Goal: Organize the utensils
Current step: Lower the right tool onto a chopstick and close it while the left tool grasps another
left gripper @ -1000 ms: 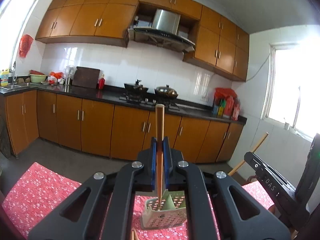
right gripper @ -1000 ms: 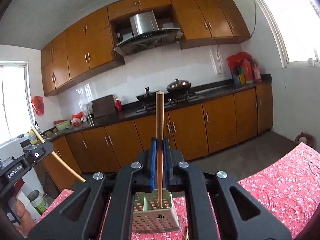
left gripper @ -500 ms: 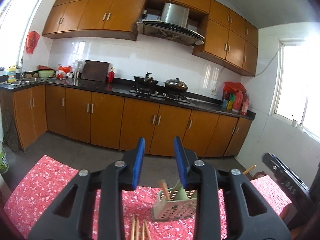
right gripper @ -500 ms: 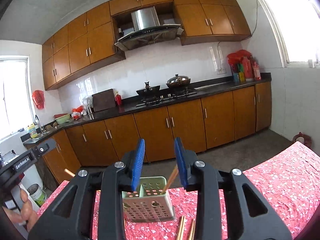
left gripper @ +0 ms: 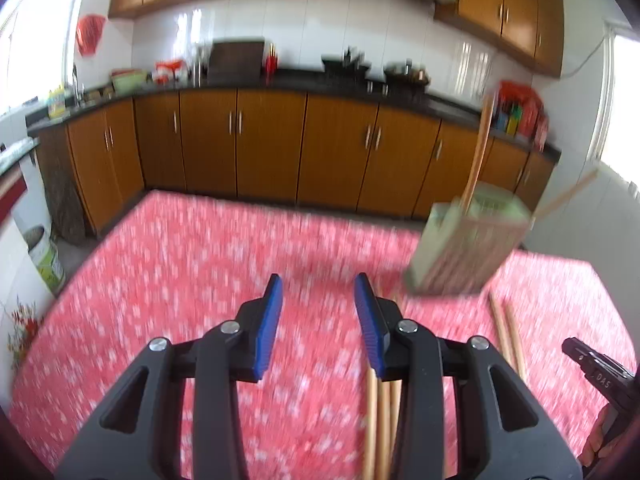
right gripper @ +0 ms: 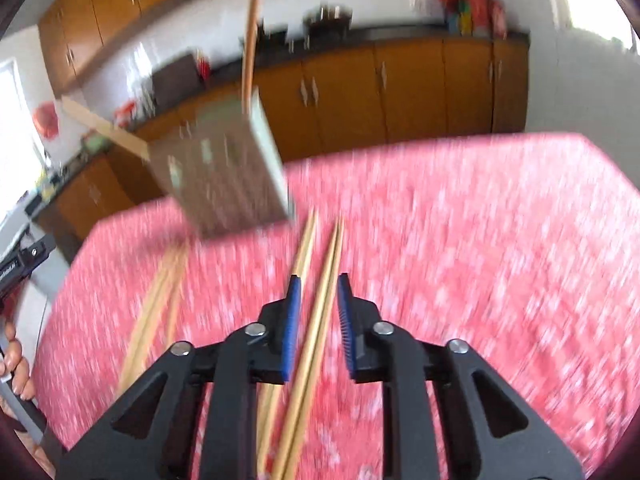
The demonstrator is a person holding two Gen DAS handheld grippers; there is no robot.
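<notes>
While both grippers are hanging low over the red-patterned surface, we are lining up to pick more chopsticks. Nearest us, the right gripper is standing open at a middling width with a pair of chopsticks running lengthways between its blue pads; nothing is gripped yet. We are judging that it should drop straight down and close on only one stick, so centring over a single shaft matters, since two lying touching will tend to come up together or roll. The left gripper is spread wider and empty, its loose chopsticks lying under its right finger rather than between the pads, so we are needing to shift it rightward before closing. Two more sticks are lying just beside the holder. Farther off, the pale perforated utensil holder is standing on the surface with two chopsticks already leaning out of it; it is blurred, so its compartments cannot be told apart. Beyond are the kitchen cabinets.
</notes>
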